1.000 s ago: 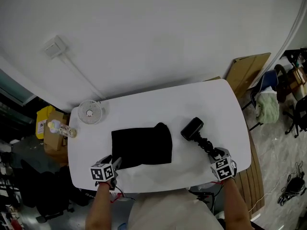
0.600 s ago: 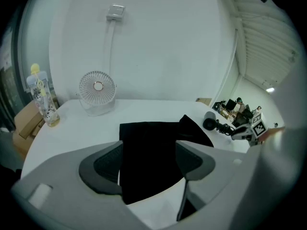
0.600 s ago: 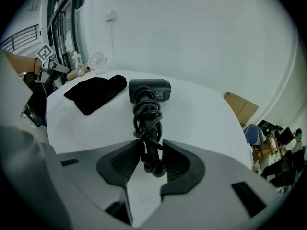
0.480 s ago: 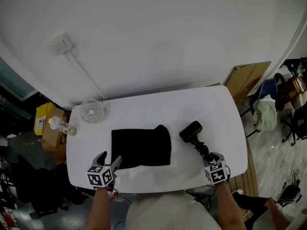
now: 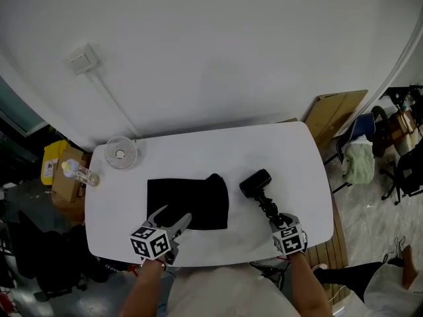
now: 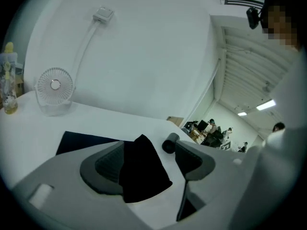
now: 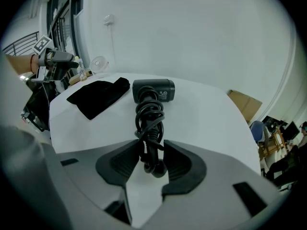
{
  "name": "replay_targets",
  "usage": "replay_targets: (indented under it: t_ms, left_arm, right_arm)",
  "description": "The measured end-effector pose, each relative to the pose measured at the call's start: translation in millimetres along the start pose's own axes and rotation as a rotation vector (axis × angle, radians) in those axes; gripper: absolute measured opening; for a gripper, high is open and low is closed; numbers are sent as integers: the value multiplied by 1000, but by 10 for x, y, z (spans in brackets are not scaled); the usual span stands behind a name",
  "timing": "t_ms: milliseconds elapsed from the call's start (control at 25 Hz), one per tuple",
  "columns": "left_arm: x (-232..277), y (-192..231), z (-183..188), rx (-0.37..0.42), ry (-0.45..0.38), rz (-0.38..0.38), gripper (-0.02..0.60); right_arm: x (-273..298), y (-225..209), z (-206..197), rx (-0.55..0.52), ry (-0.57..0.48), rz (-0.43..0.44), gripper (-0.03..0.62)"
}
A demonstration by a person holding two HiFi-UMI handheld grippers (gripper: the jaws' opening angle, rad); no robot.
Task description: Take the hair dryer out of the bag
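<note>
Table point(image 5: 198, 149) white | hair dryer point(image 5: 255, 183) between right claw point(image 7: 151, 153) jaws, opening | left claw point(image 5: 174, 216) open

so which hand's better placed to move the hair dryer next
Right, likely: the right gripper has the hair dryer between its opening jaws; the left gripper hangs open by the black bag.

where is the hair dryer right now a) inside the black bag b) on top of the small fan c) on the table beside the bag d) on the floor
c: the hair dryer lies on the white table, wholly outside the black bag and beside it.
</note>
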State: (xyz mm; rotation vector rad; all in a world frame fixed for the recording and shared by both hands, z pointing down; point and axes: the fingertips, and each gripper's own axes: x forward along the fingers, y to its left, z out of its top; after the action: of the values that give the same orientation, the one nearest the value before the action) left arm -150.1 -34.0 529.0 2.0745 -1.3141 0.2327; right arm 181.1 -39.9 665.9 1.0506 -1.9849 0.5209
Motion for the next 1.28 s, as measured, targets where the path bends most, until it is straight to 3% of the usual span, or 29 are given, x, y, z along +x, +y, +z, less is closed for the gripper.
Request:
replay_targets:
  t_ms: [240,520,800,1000,1120,1280]
  left_arm:
    - [335,-425,-121,-22,34,-117,325]
    - [583,-796,-233,11,87,-203,324]
    - [656,-1084,-243,53,98,-278,324]
    - [650,-1305,-169,115,78,-320,320]
    - [620,-1421,-122,147,56,-337,289]
    - [552,-1496,-58,169,23,-339,191]
  right_arm:
    - [-3,25,-12,50,-11,42,200]
    - [-153,38,22,85,-44,77,241]
    - [-567,142,510,141,-235,128,241]
    - [-896,416,987,161,-405,233,238]
    - [-1053,585,1168,141,-473,282,176]
    - [-1162,751,1257,132,-516,323,71]
